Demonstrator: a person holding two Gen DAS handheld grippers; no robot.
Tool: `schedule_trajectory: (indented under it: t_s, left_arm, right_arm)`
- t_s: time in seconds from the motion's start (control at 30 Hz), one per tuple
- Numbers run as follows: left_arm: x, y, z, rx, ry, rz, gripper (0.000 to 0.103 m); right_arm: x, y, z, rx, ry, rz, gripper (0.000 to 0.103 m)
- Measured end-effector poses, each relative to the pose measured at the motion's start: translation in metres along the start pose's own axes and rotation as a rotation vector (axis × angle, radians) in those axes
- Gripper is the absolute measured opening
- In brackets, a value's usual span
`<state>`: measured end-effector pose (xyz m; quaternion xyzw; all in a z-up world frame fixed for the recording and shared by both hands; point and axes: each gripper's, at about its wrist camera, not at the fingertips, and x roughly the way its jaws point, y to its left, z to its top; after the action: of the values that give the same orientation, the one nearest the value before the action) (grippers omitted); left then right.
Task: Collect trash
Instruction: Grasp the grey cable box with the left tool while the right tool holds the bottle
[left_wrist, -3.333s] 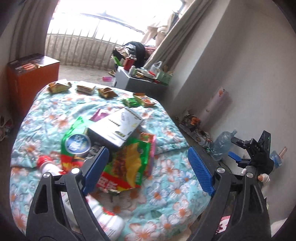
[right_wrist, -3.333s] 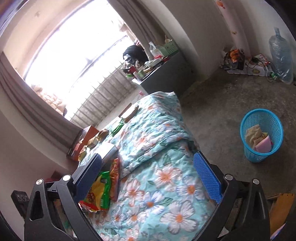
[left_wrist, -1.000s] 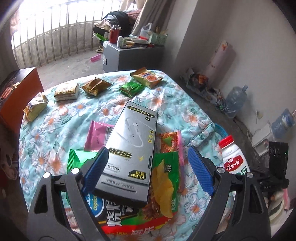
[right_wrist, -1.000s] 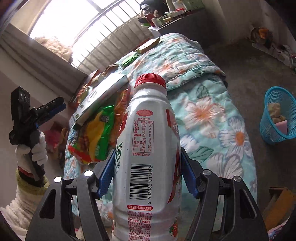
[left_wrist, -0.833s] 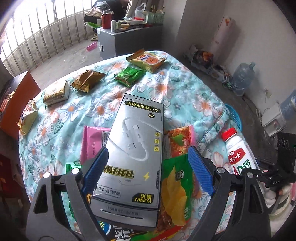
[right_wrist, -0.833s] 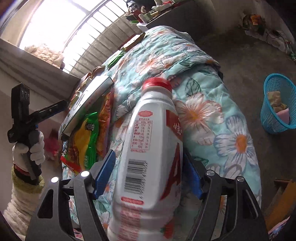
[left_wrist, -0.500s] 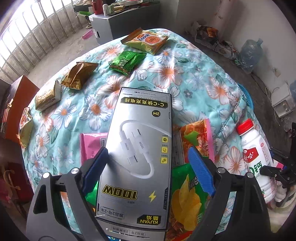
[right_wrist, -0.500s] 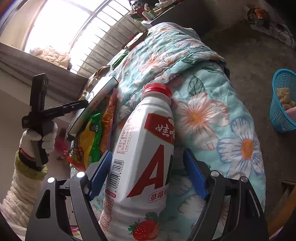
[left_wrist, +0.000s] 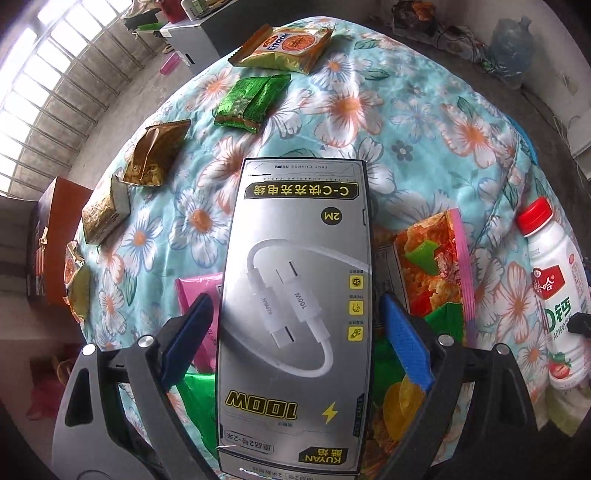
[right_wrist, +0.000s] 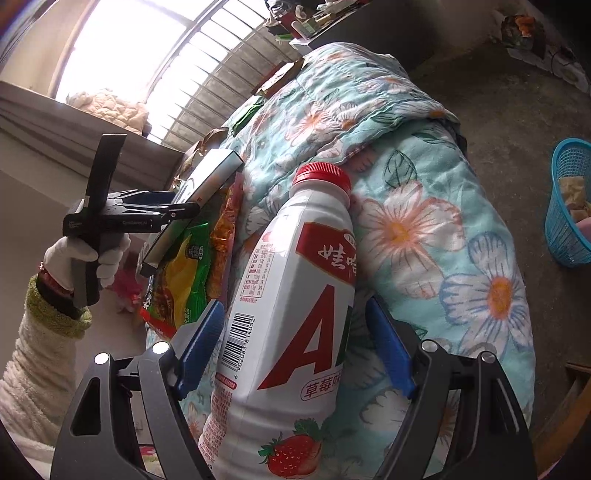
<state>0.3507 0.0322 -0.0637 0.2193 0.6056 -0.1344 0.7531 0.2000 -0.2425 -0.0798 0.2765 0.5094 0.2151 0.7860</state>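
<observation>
The left claw points down at the bed, its blue pads spread wide on either side of a silver cable box, with a gap on each side, so it grips nothing. The box lies on snack bags piled on the flowered quilt. More wrappers lie scattered farther up the bed. The right claw stands wide apart around a white milk bottle with a red cap, which lies on the quilt; the pads do not press it. A blue basket with trash stands on the floor beside the bed.
</observation>
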Motion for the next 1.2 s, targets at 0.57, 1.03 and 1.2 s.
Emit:
schedule_trajectory:
  t_s: [0.57, 1.03, 1.2]
  left_arm:
    - [0.018, 0.020, 0.001, -0.134, 0.019, -0.094, 0.081]
    - [-0.098, 0.010, -0.065, -0.194, -0.245, -0.148, 0.080]
    - [-0.136, -0.011, -0.118, -0.209, -0.339, -0.198, 0.080]
  right_arm:
    - [-0.009, -0.006, 0.000, 0.021, -0.012, 0.019, 0.077]
    - [-0.011, 0.000, -0.001, 0.034, -0.019, 0.012, 0.077]
    - [-0.013, 0.004, -0.002, 0.032, -0.027, 0.010, 0.077]
